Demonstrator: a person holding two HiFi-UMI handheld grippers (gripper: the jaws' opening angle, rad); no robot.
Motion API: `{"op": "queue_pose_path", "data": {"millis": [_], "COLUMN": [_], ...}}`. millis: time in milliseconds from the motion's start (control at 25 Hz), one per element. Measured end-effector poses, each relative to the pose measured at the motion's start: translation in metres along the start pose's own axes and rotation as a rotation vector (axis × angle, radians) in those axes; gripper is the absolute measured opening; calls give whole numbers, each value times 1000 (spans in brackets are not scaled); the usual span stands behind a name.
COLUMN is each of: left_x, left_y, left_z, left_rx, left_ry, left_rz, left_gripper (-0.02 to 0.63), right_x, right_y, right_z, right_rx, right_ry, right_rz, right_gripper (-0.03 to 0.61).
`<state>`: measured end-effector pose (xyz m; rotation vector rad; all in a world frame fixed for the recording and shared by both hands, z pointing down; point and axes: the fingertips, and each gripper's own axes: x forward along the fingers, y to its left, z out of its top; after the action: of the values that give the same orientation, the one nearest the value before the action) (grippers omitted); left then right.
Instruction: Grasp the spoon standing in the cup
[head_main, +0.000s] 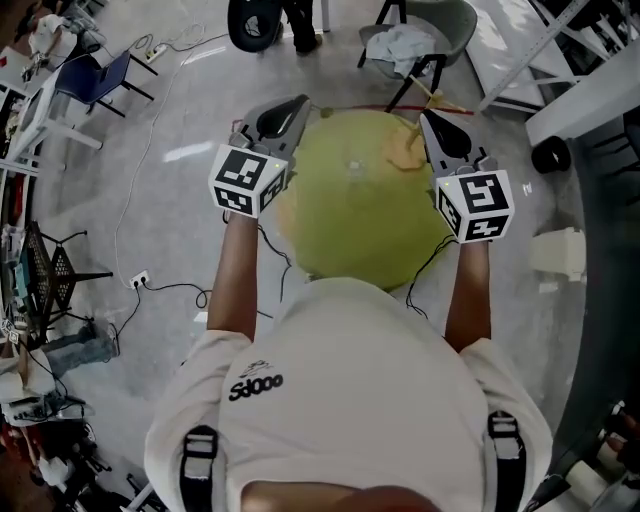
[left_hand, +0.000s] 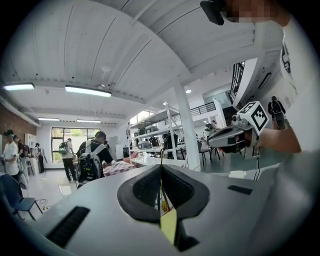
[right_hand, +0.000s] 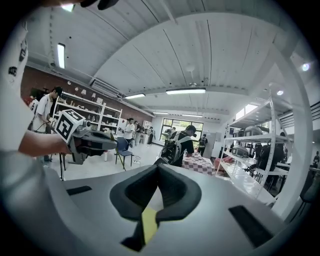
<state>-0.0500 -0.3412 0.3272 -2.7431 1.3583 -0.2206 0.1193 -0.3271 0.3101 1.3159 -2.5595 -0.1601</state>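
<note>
As neither cup nor spoon shows in any view, its bearing cannot be told, and the left gripper (left_hand: 161, 170) and right gripper (right_hand: 157, 169) are both clenched empty.

Bright, even light comes from far windows (left_hand: 75, 134) and ceiling strip lights (left_hand: 87, 91). The floor (head_main: 190, 152) carries soft glare; shadows are faint. Both gripper views bend strongly at their dark edges; nearest surfaces are blurred.

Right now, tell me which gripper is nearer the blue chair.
Left. The left gripper is raised on the side of the blue chair; the right gripper is across the green cap, farther.
</note>
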Motion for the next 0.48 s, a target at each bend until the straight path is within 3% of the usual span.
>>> {"op": "queue_pose_path", "data": {"millis": [480], "left_x": [-5], "left_y": [6], "left_z": [6], "left_rx": [19], "left_ry": [5], "left_rz": [-1], "left_gripper": [32], "right_x": [12], "right_y": [9], "right_z": [-5], "right_rx": [-40], "right_ry": [54], "right_rz": [8], "right_gripper": [21]}}
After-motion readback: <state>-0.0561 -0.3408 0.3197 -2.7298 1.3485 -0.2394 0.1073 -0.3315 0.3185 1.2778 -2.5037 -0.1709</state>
